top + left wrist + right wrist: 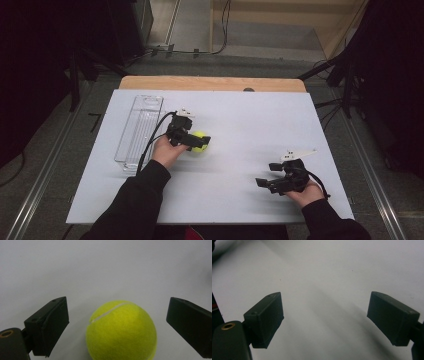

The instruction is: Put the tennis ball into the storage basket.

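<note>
A yellow-green tennis ball lies on the white table top left of centre. My left gripper reaches in from the left, its jaws on either side of the ball. In the left gripper view the ball sits low between the two black jaws, with a bare gap on each side, so the left gripper is open and not pressing on it. My right gripper rests near the front right of the table and points left. In its own view the right gripper stands open over bare white surface.
A long clear plastic tray lies along the left side of the white table top, just behind my left hand. A wooden strip runs along the far edge. Dark stands and cables surround the table on the floor.
</note>
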